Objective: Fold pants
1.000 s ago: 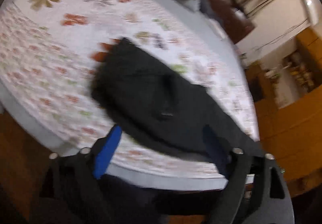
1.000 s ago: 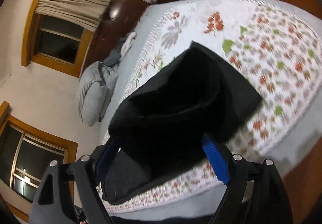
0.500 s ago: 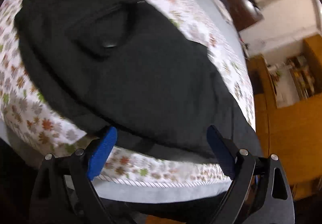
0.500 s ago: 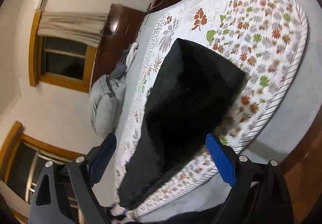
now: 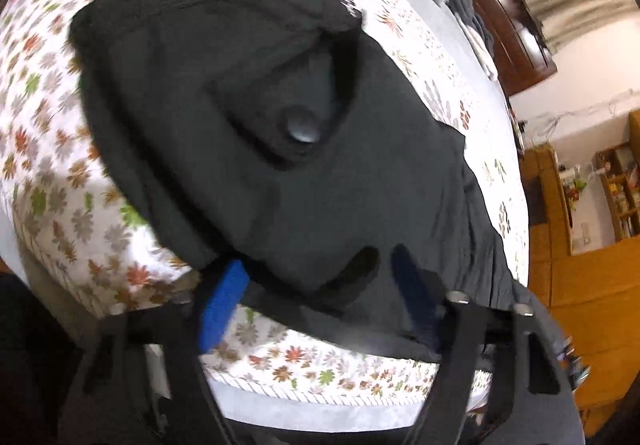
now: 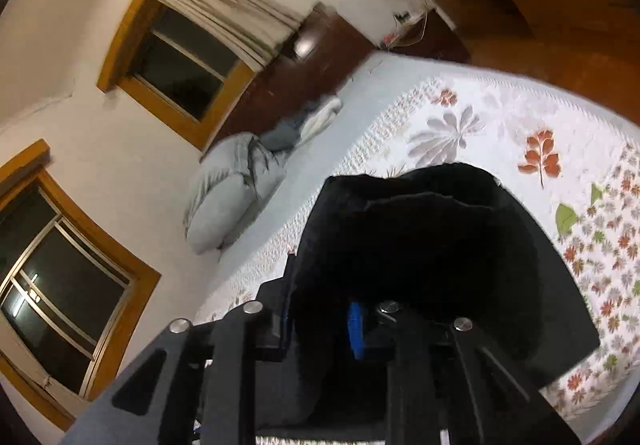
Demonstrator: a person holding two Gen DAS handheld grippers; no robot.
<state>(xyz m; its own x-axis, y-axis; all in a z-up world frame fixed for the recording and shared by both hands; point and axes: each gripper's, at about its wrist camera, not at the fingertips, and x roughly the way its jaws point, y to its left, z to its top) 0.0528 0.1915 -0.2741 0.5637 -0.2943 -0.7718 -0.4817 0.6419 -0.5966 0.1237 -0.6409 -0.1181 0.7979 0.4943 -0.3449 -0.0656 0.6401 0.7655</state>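
- Clearly the black pants lie on the bed, on its flower-patterned quilt, close to the near edge; a back pocket with a round button faces up.
- As far as I can judge, the folding is only partly done: the cloth lies in more than one layer and makes a compact dark shape, but its edges are not even and one more fold seems to be left.
- The left tongs are low at the bed edge and point across the pants; the blue pads stand apart, half open, with a raised pleat of the near hem between them, and I cannot tell if they already press it.
- In the right wrist view the right tongs are almost closed, the blue pads near each other with black cloth between them, so they appear to grip an edge of the pants.
- This right tool is tilted upward toward the grey pillows and the windows, and the held cloth rises in front of it above the quilt.
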